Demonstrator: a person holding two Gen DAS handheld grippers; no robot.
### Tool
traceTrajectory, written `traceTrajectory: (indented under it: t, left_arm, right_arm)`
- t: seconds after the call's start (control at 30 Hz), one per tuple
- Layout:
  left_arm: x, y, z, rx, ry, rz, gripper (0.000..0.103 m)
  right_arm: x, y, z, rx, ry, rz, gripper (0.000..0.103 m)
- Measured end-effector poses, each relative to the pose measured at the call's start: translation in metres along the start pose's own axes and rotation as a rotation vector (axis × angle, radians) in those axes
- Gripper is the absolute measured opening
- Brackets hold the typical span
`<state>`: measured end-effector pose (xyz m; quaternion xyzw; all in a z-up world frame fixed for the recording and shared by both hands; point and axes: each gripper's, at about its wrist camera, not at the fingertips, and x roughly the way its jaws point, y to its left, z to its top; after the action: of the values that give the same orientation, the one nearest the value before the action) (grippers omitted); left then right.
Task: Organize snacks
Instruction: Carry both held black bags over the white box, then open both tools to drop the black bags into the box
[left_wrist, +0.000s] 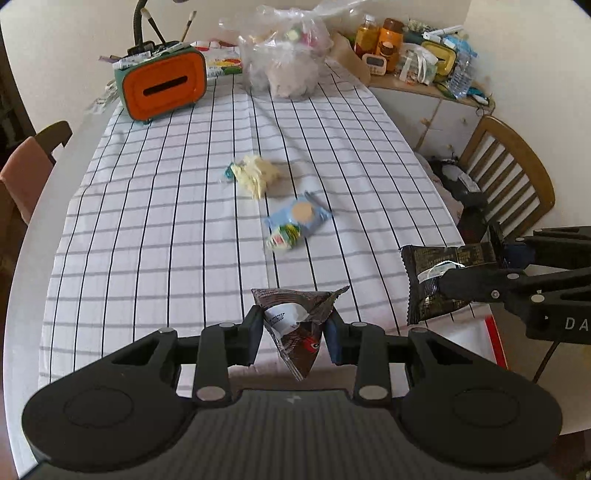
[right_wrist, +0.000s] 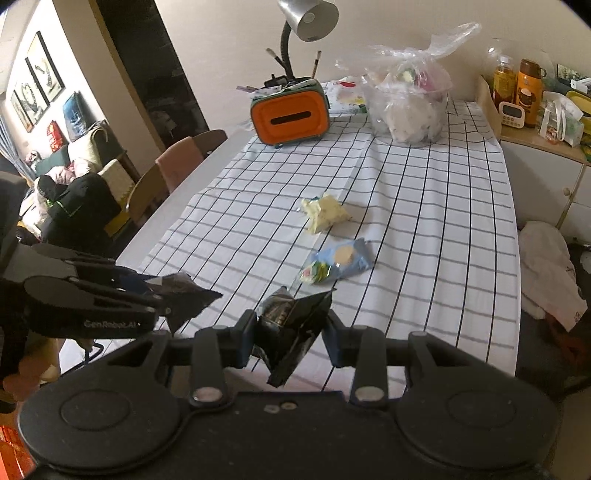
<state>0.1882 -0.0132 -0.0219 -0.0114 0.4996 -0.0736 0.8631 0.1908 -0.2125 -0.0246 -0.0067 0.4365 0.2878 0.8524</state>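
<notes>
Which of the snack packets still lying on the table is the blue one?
The blue packet beside the small green-and-white one, nearer the grippers; the pale yellow packet lies farther up the cloth.

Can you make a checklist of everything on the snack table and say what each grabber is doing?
Surface: checked tablecloth covers the table.
Job's things: yellow snack and blue snack lie loose.
Clutter: orange box, clear plastic bag, lamp.
Grippers: left gripper shut on brown packet; right gripper shut on black packet.
Cables: nothing seen.
Surroundings: wooden chair, side cabinet with bottles.
</notes>
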Motion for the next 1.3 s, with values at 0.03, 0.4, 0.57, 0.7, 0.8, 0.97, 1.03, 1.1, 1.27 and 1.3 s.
traceTrajectory:
  t: [0.03, 0.4, 0.57, 0.7, 0.8, 0.97, 1.03, 1.1, 1.27, 1.3]
  left_arm:
    - [-0.002, -0.002, -0.004, 0.0, 0.0, 0.002, 0.034]
    - [-0.01, -0.022, -0.048, -0.003, 0.05, 0.02, 0.034]
    - [-0.005, -0.029, -0.07, 0.003, 0.09, 0.035, 0.034]
    - [0.001, -0.035, -0.088, 0.011, 0.122, 0.045, 0.034]
    - [0.007, -0.039, -0.098, 0.015, 0.149, 0.051, 0.034]
    - [0.013, -0.045, -0.11, 0.035, 0.18, 0.063, 0.034]
    - [0.017, -0.048, -0.113, 0.041, 0.202, 0.068, 0.034]
    - [0.022, -0.049, -0.116, 0.045, 0.231, 0.076, 0.034]
    - [0.035, -0.05, -0.12, 0.047, 0.293, 0.085, 0.034]
    - [0.037, -0.05, -0.12, 0.046, 0.303, 0.086, 0.034]
  right_arm:
    - [-0.002, 0.001, -0.004, 0.001, 0.002, 0.002, 0.037]
    - [-0.01, 0.009, -0.054, 0.017, 0.033, 0.017, 0.037]
    - [-0.004, 0.014, -0.072, 0.009, 0.059, 0.018, 0.037]
    - [0.005, 0.017, -0.085, 0.005, 0.095, 0.021, 0.037]
    - [0.012, 0.019, -0.092, 0.001, 0.112, 0.009, 0.037]
    - [0.02, 0.021, -0.1, 0.005, 0.132, 0.004, 0.037]
    - [0.024, 0.022, -0.103, 0.003, 0.142, -0.003, 0.037]
    - [0.029, 0.023, -0.106, 0.004, 0.155, -0.009, 0.037]
    - [0.037, 0.026, -0.111, 0.0, 0.172, -0.02, 0.037]
    - [0.038, 0.026, -0.111, 0.002, 0.174, -0.021, 0.037]
